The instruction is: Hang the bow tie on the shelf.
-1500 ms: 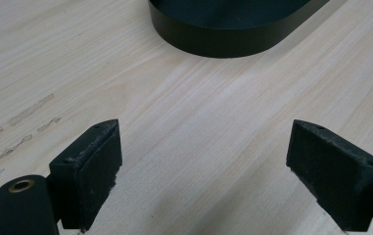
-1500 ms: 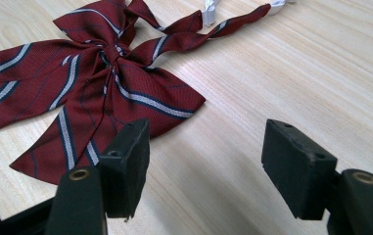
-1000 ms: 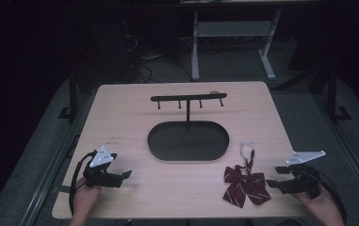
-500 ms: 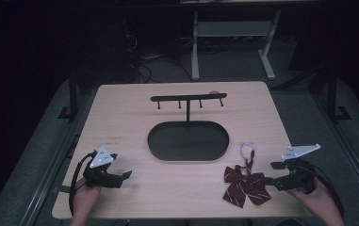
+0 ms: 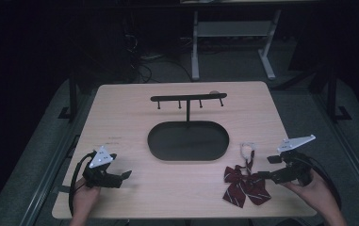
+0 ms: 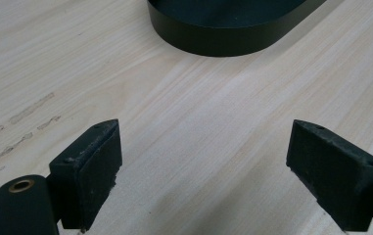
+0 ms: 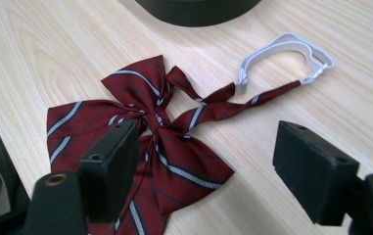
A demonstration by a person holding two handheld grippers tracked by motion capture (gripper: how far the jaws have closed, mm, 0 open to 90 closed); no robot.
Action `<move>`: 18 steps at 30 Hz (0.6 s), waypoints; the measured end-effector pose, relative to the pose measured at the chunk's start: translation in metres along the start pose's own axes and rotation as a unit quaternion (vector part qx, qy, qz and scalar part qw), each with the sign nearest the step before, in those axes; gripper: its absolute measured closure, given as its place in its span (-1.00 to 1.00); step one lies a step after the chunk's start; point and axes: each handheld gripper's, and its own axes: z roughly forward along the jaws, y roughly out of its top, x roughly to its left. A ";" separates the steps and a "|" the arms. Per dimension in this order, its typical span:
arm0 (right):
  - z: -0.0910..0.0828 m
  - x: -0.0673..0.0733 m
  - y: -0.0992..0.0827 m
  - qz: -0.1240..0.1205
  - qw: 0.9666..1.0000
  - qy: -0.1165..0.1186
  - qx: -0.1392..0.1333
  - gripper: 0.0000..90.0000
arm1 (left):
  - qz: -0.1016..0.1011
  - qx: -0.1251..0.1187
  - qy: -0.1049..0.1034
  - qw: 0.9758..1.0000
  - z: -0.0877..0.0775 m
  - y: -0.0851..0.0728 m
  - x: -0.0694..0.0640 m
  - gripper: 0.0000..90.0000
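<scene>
Approach to the bow tie. My right gripper [image 5: 265,174] hovered low over the desk [image 5: 120,117], its fingers [image 7: 110,166] spread wide and empty, pointed at the burgundy striped bow tie [image 5: 243,184] that lay flat near the front right edge, just beside the black oval tray [image 5: 188,141] of the hook stand [image 5: 188,98]. My left gripper [image 5: 125,175] rested well apart, fingers [image 6: 93,169] likewise spread on nothing. The next move, I judged, called for closing on the knot or the strap (its white clip [image 7: 287,54] lay beyond), then a lift toward the hooks.
</scene>
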 end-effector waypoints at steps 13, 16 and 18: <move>0.009 0.001 0.027 -0.019 1.000 -0.014 0.016 -0.25 | -0.003 -0.003 0.000 1.000 -0.001 0.000 0.000 -0.71; 0.011 -0.001 0.033 -0.020 0.999 -0.025 0.022 -0.22 | -0.006 -0.004 0.000 1.000 -0.001 -0.001 0.000 -0.71; 0.012 -0.002 0.035 -0.019 0.999 -0.028 0.024 -0.21 | -0.007 -0.005 0.000 1.000 -0.001 -0.001 0.000 -0.71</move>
